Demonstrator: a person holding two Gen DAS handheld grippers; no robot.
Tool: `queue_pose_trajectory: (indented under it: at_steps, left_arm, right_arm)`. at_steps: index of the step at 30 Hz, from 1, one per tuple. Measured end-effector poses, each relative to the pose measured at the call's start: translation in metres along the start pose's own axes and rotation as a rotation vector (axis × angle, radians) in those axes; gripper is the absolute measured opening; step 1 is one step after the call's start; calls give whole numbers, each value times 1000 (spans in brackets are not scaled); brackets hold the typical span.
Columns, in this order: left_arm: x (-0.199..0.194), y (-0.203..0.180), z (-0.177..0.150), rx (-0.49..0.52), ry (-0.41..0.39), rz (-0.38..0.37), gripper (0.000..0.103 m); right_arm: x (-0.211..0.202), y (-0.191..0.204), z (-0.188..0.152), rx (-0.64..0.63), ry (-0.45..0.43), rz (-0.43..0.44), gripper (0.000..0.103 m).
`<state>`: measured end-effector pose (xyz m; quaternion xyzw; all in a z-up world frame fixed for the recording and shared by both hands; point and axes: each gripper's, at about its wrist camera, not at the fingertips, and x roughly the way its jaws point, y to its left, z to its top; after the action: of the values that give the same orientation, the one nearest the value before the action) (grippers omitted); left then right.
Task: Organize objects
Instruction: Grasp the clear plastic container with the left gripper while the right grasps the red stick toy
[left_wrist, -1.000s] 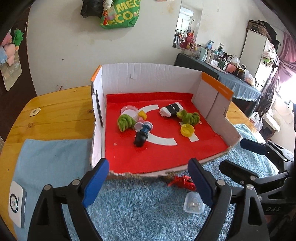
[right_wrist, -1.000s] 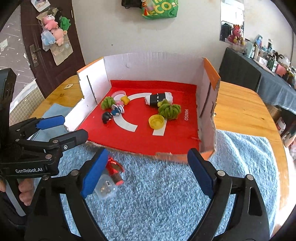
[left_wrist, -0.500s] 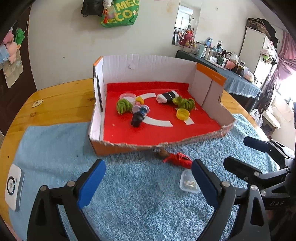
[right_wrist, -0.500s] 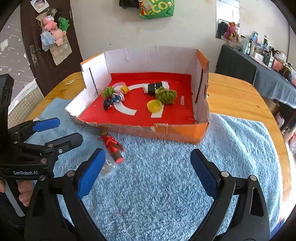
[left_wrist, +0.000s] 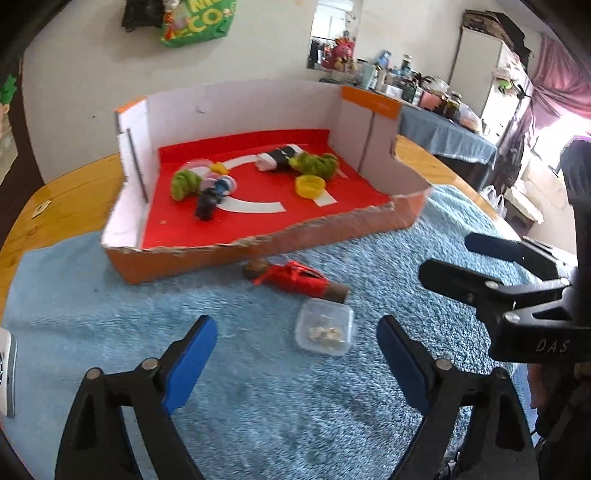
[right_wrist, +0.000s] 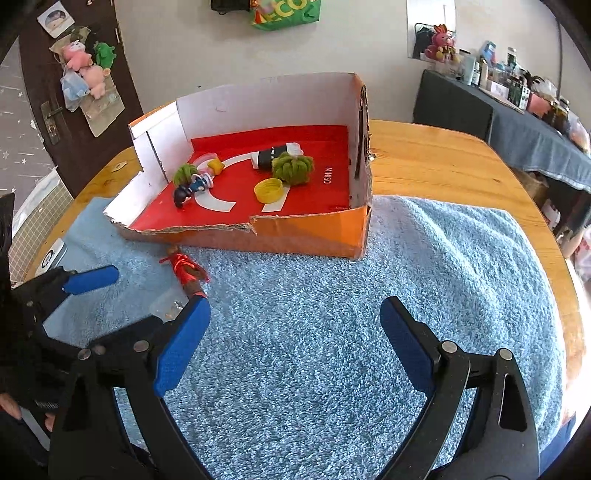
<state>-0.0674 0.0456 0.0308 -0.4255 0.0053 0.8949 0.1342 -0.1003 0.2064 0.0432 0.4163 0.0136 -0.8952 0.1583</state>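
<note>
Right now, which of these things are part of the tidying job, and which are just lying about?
Part of the job:
cardboard box
red figure
clear plastic tub
yellow cap
green pompoms

Just lying about:
blue towel
white device
green bag

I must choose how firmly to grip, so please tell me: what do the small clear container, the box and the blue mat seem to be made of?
The small clear container looks like thin glossy plastic, since its contents show through. The box seems corrugated cardboard: its torn front edge is ragged and brown. The blue mat appears to be terry towel with a looped, fuzzy pile.
</note>
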Motion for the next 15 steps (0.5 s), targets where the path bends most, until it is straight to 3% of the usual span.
queue_pose_trajectory:
  at_steps: [7, 15]
  left_arm:
    - [21, -4, -2, 25, 34, 5, 67]
    - [20, 14, 1, -3, 23, 9, 37]
  right_arm:
    - [9, 2, 3, -11, 11, 11, 94]
    - [22, 13, 8, -35, 29, 35, 94]
